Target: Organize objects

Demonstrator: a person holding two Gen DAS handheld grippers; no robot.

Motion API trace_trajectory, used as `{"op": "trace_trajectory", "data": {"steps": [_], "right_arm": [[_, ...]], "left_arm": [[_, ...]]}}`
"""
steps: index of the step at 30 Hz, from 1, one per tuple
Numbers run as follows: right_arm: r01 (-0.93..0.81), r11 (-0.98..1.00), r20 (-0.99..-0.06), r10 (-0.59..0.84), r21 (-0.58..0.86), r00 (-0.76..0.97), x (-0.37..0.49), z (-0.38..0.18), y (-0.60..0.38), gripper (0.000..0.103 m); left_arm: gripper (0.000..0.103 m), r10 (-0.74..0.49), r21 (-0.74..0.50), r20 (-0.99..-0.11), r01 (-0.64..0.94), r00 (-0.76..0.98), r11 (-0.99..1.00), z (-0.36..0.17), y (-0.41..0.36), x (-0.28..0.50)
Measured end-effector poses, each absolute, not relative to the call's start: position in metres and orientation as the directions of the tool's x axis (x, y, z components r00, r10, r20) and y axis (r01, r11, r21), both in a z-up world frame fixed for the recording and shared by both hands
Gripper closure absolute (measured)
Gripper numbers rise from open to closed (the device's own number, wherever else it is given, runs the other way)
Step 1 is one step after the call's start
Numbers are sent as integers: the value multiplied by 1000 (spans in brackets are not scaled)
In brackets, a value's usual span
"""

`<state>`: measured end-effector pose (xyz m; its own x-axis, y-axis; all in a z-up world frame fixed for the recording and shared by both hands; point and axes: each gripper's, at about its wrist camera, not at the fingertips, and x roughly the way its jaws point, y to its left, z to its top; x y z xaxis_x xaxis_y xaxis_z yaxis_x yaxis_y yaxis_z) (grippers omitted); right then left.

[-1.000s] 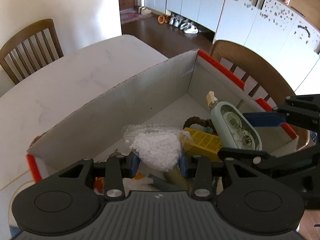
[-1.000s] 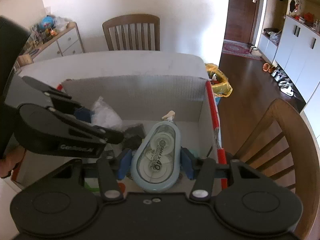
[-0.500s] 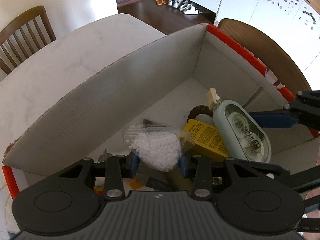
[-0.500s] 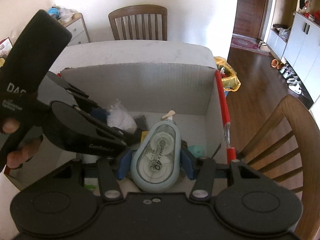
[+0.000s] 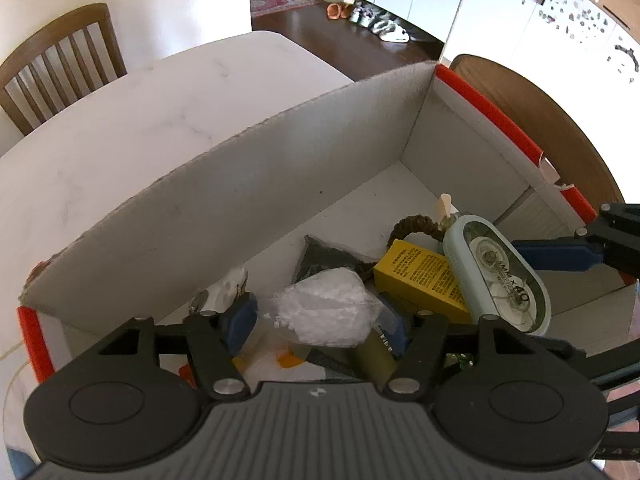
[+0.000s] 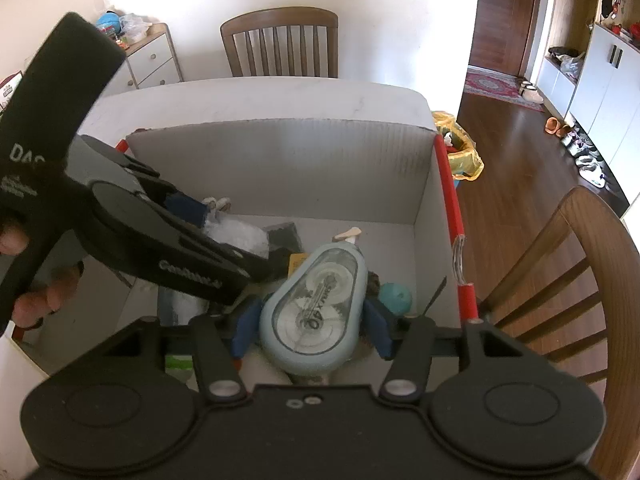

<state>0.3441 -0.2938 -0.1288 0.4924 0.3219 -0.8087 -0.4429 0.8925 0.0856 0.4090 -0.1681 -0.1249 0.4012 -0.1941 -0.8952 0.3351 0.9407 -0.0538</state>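
Both grippers angled steeply down into the box [image 5: 248, 200], set on a white table [image 5: 140, 120].

Left gripper [image 5: 316, 322]: jaws just opened, now spread clear of the bag [image 5: 332, 312] of white granules; a gap at the left pad, the right pad half hidden behind the bag, no squeeze visible. Bag resting on the clutter between the fingers, at 6 o'clock in the left view. Gripped by a hand [image 6: 36, 280] at 9 o'clock in the right view, fingers curled round the black handle.

Right gripper [image 6: 310, 326]: jaws just eased wider, blue pads either side of the tape dispenser [image 6: 316, 308]; touching or just off, cannot tell. Dispenser lying tilted, nozzle toward 12 o'clock, on other items in the box. Yellow carton [image 5: 420, 280] just beside it toward 9 o'clock in the left view; teal ball [image 6: 396, 298] at its 3 o'clock in the right view.
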Motion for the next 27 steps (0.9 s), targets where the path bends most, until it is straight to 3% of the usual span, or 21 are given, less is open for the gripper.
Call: {"op": "trace_trajectory", "data": {"steps": [3, 27], "right_arm": [[-440, 893, -806, 324, 89, 495, 342, -128, -296, 41], [-368, 920, -724, 344, 133, 598, 296, -76, -300, 40]], "left_arm": [[38, -196, -55, -889, 328, 414, 943, -121, -167, 407], [38, -255, -79, -768, 308, 587, 948, -53, -144, 332]]}}
